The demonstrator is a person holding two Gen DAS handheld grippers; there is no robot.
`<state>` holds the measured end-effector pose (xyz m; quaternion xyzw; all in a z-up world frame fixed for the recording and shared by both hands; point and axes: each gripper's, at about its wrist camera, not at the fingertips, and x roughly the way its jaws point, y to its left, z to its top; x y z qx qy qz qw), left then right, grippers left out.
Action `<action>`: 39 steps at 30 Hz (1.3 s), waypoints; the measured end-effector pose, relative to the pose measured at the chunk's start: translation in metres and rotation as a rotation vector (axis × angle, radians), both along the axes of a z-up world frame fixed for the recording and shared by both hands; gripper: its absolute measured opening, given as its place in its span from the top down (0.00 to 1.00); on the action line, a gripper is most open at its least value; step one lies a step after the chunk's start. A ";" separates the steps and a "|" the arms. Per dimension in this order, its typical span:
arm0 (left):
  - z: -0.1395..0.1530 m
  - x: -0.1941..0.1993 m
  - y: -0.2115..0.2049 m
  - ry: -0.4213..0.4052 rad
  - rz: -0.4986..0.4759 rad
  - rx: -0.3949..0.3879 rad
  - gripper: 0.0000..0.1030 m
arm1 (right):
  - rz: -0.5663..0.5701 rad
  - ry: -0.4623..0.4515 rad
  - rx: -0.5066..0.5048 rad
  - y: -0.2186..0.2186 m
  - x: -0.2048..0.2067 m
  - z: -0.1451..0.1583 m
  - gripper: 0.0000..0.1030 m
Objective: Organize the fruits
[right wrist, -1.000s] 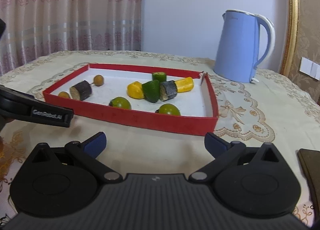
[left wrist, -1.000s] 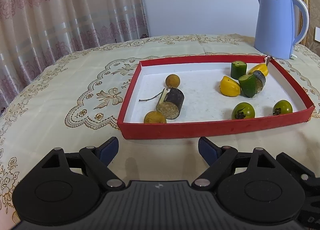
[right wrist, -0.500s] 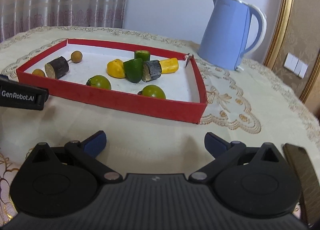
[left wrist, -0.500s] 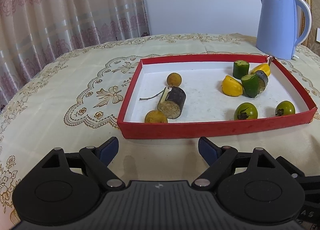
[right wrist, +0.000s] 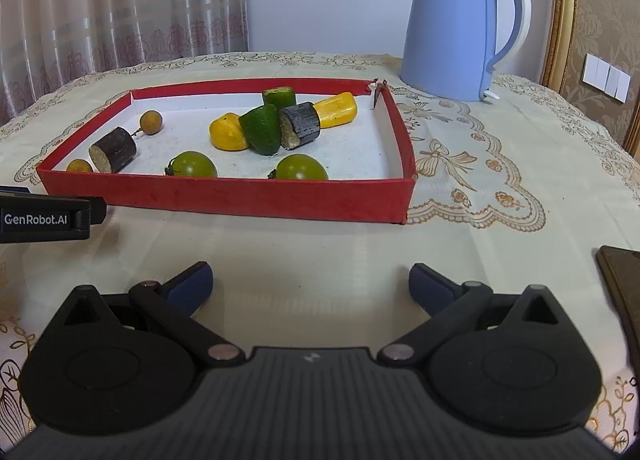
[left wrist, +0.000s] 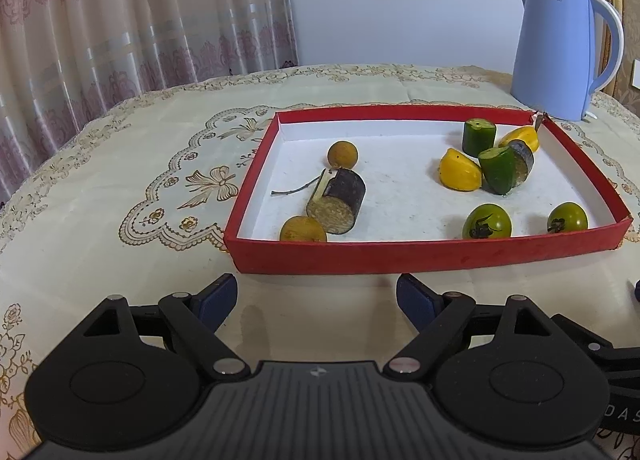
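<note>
A red tray (left wrist: 420, 256) (right wrist: 240, 196) sits on the table and holds the fruit. On its left lie a dark sugarcane piece (left wrist: 338, 200) (right wrist: 113, 149) and two brown longans (left wrist: 342, 154) (left wrist: 303, 229). On its right are two yellow pieces (left wrist: 460, 175) (right wrist: 338, 109), green chunks (left wrist: 479, 136) (right wrist: 262, 129), a second dark piece (right wrist: 301, 124), and two green tomatoes (left wrist: 487, 221) (right wrist: 302, 167). My left gripper (left wrist: 316, 297) is open and empty before the tray's near wall. My right gripper (right wrist: 310, 284) is open and empty, farther back.
A blue kettle (left wrist: 560, 48) (right wrist: 456, 24) stands behind the tray's far right corner. A dark flat object (right wrist: 620, 280) lies at the right table edge. The left gripper's body (right wrist: 44, 216) shows at the left of the right wrist view. Curtains hang behind the table.
The right gripper has swung to the right and come closer to the tray. The left gripper has barely moved. Both stay open.
</note>
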<state>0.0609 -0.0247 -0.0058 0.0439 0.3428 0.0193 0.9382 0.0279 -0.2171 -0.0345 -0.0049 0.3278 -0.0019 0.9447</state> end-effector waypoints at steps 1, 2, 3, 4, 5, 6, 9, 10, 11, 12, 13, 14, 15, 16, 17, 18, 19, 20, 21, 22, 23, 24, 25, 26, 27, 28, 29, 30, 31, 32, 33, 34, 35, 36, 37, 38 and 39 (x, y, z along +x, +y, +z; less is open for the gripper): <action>0.000 0.000 0.000 0.000 0.001 -0.001 0.15 | 0.000 0.000 0.000 0.000 0.000 0.000 0.00; 0.000 0.000 0.000 0.000 0.001 -0.002 0.15 | 0.000 0.000 0.000 0.000 0.000 0.000 0.00; 0.000 0.000 0.000 0.001 0.001 -0.003 0.15 | 0.000 0.000 0.000 0.000 0.000 0.000 0.00; -0.001 0.001 0.000 0.002 0.002 -0.004 0.15 | 0.000 0.000 0.000 0.000 0.000 0.000 0.00; -0.001 0.001 0.000 0.002 0.003 -0.007 0.15 | 0.000 0.000 0.000 0.000 0.000 0.000 0.00; -0.001 0.001 0.000 0.002 0.005 -0.009 0.15 | 0.000 0.000 0.000 0.000 0.000 0.000 0.00; -0.002 0.003 0.000 0.006 0.008 -0.015 0.15 | 0.000 0.000 0.000 0.000 0.000 0.000 0.00; -0.002 0.003 0.000 0.007 0.008 -0.015 0.15 | 0.000 0.000 0.000 0.000 0.000 0.000 0.00; -0.003 0.003 -0.001 0.008 0.007 -0.015 0.15 | 0.000 0.000 0.000 0.000 0.000 0.000 0.00; -0.003 0.003 -0.001 0.008 0.007 -0.014 0.15 | 0.000 0.000 0.000 0.000 0.000 0.000 0.00; -0.003 0.003 -0.001 0.008 0.007 -0.014 0.15 | 0.000 0.000 0.000 0.000 0.000 0.000 0.00; -0.003 0.003 -0.001 0.007 0.007 -0.012 0.15 | 0.000 0.000 0.000 0.000 0.000 0.000 0.00; -0.003 0.003 -0.001 0.007 0.008 -0.012 0.15 | 0.000 0.000 0.000 0.000 0.000 0.000 0.00; -0.003 0.004 -0.001 0.007 0.009 -0.013 0.15 | 0.000 0.000 0.000 0.000 0.000 0.000 0.00; -0.003 0.004 0.000 0.007 0.010 -0.014 0.15 | 0.000 0.000 0.000 0.000 0.000 0.000 0.00; -0.003 0.004 0.000 0.007 0.011 -0.015 0.15 | 0.000 0.000 0.000 0.000 0.000 0.000 0.00; -0.003 0.004 0.000 0.007 0.012 -0.015 0.15 | 0.000 0.000 0.000 0.000 0.000 0.000 0.00; -0.003 0.004 0.000 0.007 0.012 -0.015 0.15 | 0.000 0.000 0.000 0.000 0.000 0.000 0.00; -0.003 0.004 0.000 0.008 0.013 -0.014 0.15 | 0.000 0.000 0.000 0.000 0.000 0.000 0.00; -0.003 0.004 0.000 0.008 0.013 -0.013 0.15 | 0.000 0.000 0.000 0.000 0.000 0.000 0.00; -0.003 0.004 0.000 0.008 0.012 -0.012 0.15 | 0.000 0.000 0.000 0.000 0.000 0.000 0.00; -0.003 0.004 0.000 0.009 0.011 -0.012 0.15 | 0.000 0.000 0.000 0.000 0.000 0.000 0.00; -0.003 0.004 0.000 0.008 0.011 -0.012 0.15 | 0.000 0.000 0.000 0.000 0.000 0.000 0.00; -0.003 0.003 0.000 0.007 0.011 -0.011 0.15 | 0.000 0.000 0.000 0.000 0.000 0.000 0.00; -0.003 0.004 0.000 0.008 0.011 -0.010 0.15 | 0.000 0.000 0.000 0.000 0.000 0.000 0.00; -0.003 0.004 0.000 0.008 0.012 -0.008 0.15 | 0.000 0.000 0.000 0.000 0.000 0.000 0.00; -0.003 0.004 0.000 0.007 0.013 -0.006 0.15 | 0.000 0.000 0.000 0.000 0.000 0.000 0.00; -0.003 0.003 0.000 0.007 0.013 -0.004 0.15 | 0.000 0.000 0.000 0.000 0.000 0.000 0.00; -0.003 0.004 0.001 0.008 0.014 -0.004 0.15 | 0.000 0.000 0.000 0.000 0.000 0.000 0.00; -0.003 0.004 0.001 0.010 0.015 -0.005 0.15 | 0.000 0.000 0.000 0.000 0.000 0.000 0.00; -0.003 0.004 0.001 0.011 0.015 -0.006 0.15 | 0.000 0.000 0.000 0.000 0.000 0.000 0.00; -0.003 0.004 0.001 0.012 0.013 -0.006 0.15 | 0.000 0.000 0.000 0.000 0.000 0.000 0.00; -0.003 0.004 0.001 0.013 0.013 -0.006 0.15 | 0.000 0.000 0.000 0.000 0.000 0.000 0.00; -0.003 0.004 0.001 0.012 0.012 -0.007 0.15 | 0.000 0.000 0.000 0.000 0.000 0.000 0.00; -0.002 0.004 0.001 0.010 0.012 -0.007 0.15 | 0.000 0.000 0.000 0.000 0.000 0.000 0.00; -0.002 0.003 0.001 0.008 0.011 -0.007 0.15 | 0.000 0.000 0.000 -0.001 0.000 0.000 0.00; -0.002 0.003 0.001 0.008 0.011 -0.007 0.15 | 0.000 0.000 0.000 0.000 0.000 0.000 0.00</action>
